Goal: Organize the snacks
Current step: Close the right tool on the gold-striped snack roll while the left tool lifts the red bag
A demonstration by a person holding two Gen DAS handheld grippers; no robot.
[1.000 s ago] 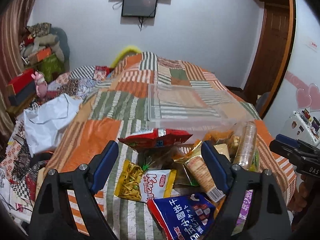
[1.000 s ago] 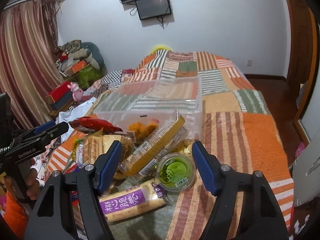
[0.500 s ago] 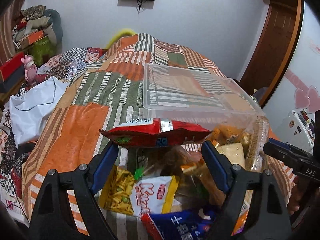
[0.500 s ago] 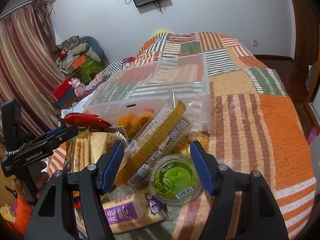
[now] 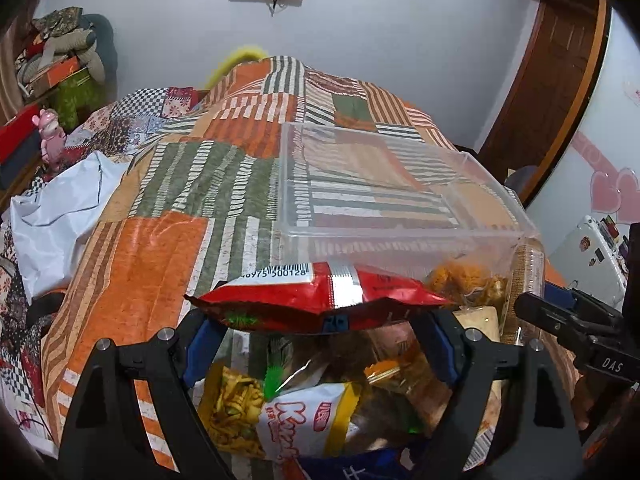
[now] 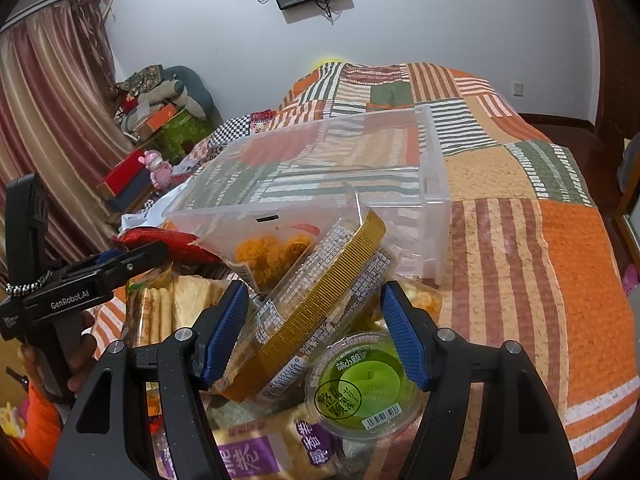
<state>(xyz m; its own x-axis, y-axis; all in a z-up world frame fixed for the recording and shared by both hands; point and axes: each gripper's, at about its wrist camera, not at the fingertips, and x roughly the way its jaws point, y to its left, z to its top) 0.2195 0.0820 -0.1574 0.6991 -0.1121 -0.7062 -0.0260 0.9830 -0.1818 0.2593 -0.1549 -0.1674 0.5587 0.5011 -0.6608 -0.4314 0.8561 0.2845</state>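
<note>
Your left hand-held gripper [image 5: 324, 344], jaws spread and gripping nothing, sits just under the red snack bag [image 5: 320, 298]. The bag's long axis runs crosswise, against the clear bin [image 5: 400, 236] on the bed.

one clear bin [image 5: 400, 236], one red bag [image 5: 320, 300], one green cup [image 6: 366, 392], two tongs [image 5: 320, 344] [image 6: 314, 336].

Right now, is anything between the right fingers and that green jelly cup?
Partly. The gold-rimmed clear tray leans across the gap between the right gripper fingers, overlapping the far edge of the green jelly cup. The cup's near side, by the right-hand finger, looks clear.
</note>
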